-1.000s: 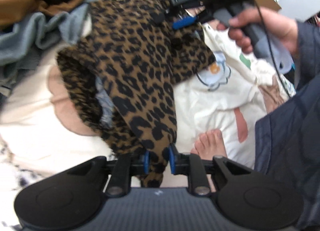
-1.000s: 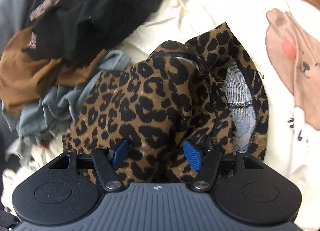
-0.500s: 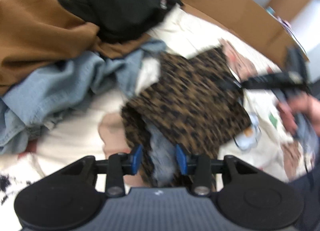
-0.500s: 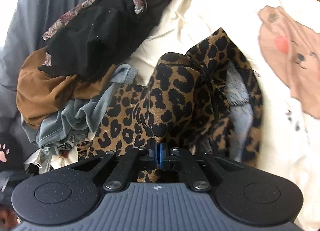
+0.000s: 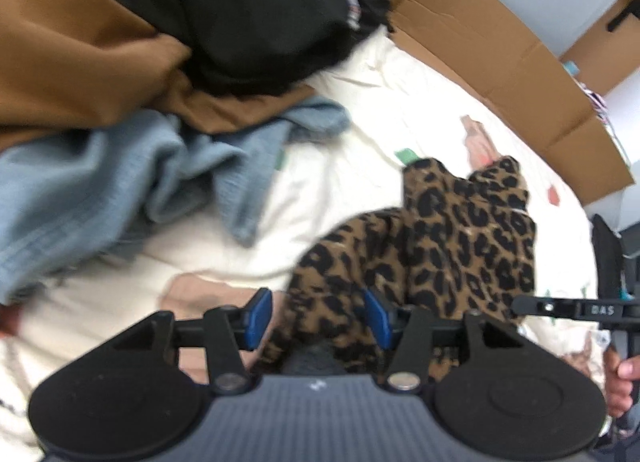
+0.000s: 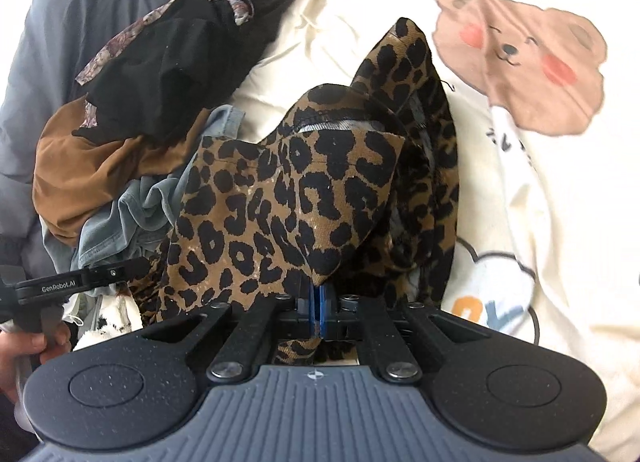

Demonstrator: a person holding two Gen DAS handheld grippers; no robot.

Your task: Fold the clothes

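Note:
A leopard-print garment (image 6: 304, 206) lies bunched on a cream bedsheet (image 6: 540, 182) printed with a bear. My right gripper (image 6: 318, 306) is shut on a fold of it, the cloth rising in a peak ahead of the blue pads. In the left wrist view the same leopard-print garment (image 5: 440, 234) lies just ahead, and my left gripper (image 5: 318, 316) stands open with loose cloth lying between its blue pads (image 5: 258, 318). The right gripper's black arm (image 5: 576, 308) shows at the right edge there. The left gripper's arm (image 6: 76, 280) shows at the left of the right wrist view.
A heap of other clothes lies at the left: a brown garment (image 5: 68, 42), a black one (image 5: 248, 10), a light-blue denim piece (image 5: 120, 178). A cardboard wall (image 5: 500, 50) borders the bed's far side. A hand (image 6: 28, 350) holds the left gripper.
My left gripper let go of the leopard garment and opened wide, swinging its view toward the clothes heap. My right gripper closed on a fold and now holds it raised.

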